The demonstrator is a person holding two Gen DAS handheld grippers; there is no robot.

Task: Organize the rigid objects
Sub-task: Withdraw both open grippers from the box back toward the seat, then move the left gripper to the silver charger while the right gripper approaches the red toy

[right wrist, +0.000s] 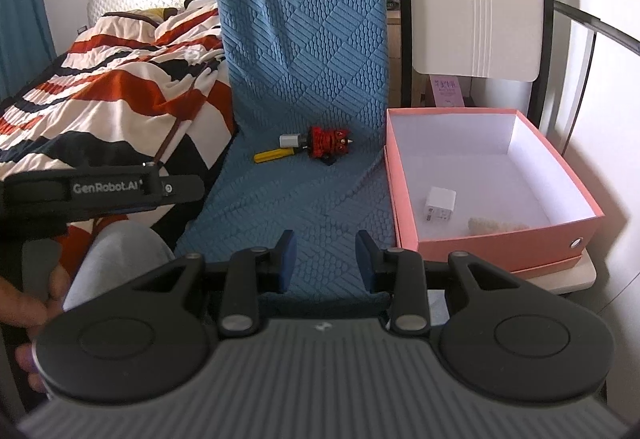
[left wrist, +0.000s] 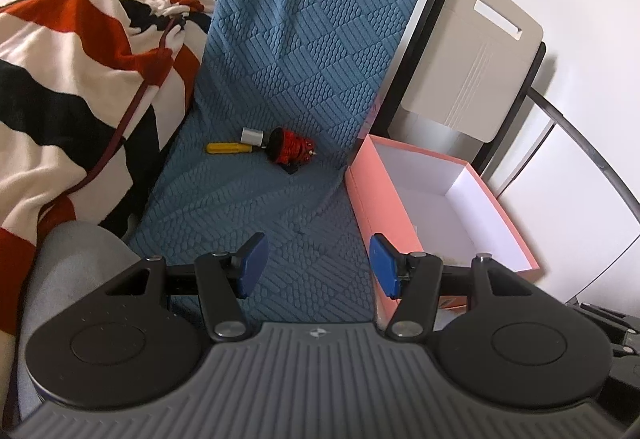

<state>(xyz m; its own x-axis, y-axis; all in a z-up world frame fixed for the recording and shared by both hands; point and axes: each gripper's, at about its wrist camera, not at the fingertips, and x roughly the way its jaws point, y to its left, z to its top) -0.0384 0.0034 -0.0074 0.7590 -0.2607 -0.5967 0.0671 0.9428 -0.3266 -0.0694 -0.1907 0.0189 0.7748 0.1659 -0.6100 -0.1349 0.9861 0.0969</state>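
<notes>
Striped blanket (right wrist: 120, 79) lies leftmost. My left tongs (left wrist: 316, 265) hang apart, empty, above the blue seat (left wrist: 280, 79), where the yellow screwdriver (left wrist: 228, 147), grey block (left wrist: 252, 137) and red toy (left wrist: 290, 150) lie touching. My right tongs (right wrist: 326, 259) gape empty. The pink box (right wrist: 496, 235) holds a white charger (right wrist: 439, 203).

"GenRobot.AI" is printed in pale letters on the black body of the left gripper (right wrist: 132, 187), seen in the right wrist view. Print on the white charger (right wrist: 439, 205) and the purple card (right wrist: 448, 91) cannot be read.
</notes>
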